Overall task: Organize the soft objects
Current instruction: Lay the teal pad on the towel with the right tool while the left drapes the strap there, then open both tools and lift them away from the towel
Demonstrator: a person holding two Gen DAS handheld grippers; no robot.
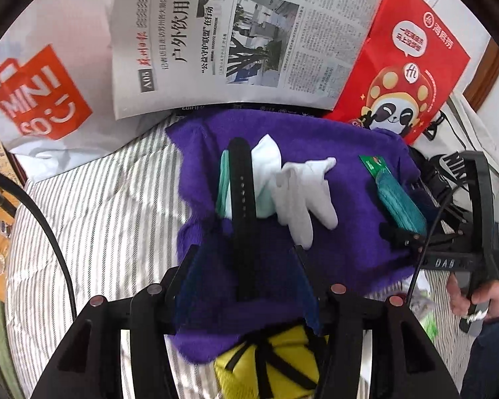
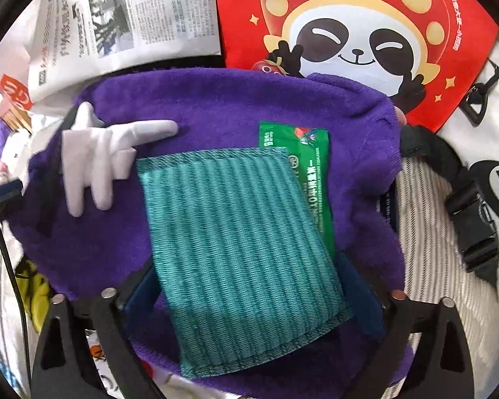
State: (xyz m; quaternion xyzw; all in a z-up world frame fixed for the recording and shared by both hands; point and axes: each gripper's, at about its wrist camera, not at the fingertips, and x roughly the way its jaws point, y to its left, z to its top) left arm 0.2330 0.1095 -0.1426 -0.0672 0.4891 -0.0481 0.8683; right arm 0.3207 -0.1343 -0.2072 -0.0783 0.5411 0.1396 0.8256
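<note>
A purple fleece blanket (image 1: 349, 199) lies on the striped bed. On it rest white gloves (image 1: 299, 193), a mint-green piece (image 1: 224, 183) and a long black strap (image 1: 243, 199). My left gripper (image 1: 245, 249) is open over the blanket; the strap runs between its blue pads and neither pad presses on it. In the right wrist view a teal ribbed cloth (image 2: 236, 232) lies flat on the blanket (image 2: 233, 106) over a green packet (image 2: 312, 173). My right gripper (image 2: 249, 262) stands wide open with the cloth between its fingers. The gloves (image 2: 106, 159) lie to its left.
A newspaper (image 1: 233, 33), a red panda bag (image 1: 409, 66) and a white Miniso bag (image 1: 40, 93) stand behind the blanket. A yellow item with black straps (image 1: 282, 359) sits at the near edge. A white bag with black buckles (image 2: 482, 199) lies at the right. A hand (image 1: 465, 299) holds the right gripper's handle.
</note>
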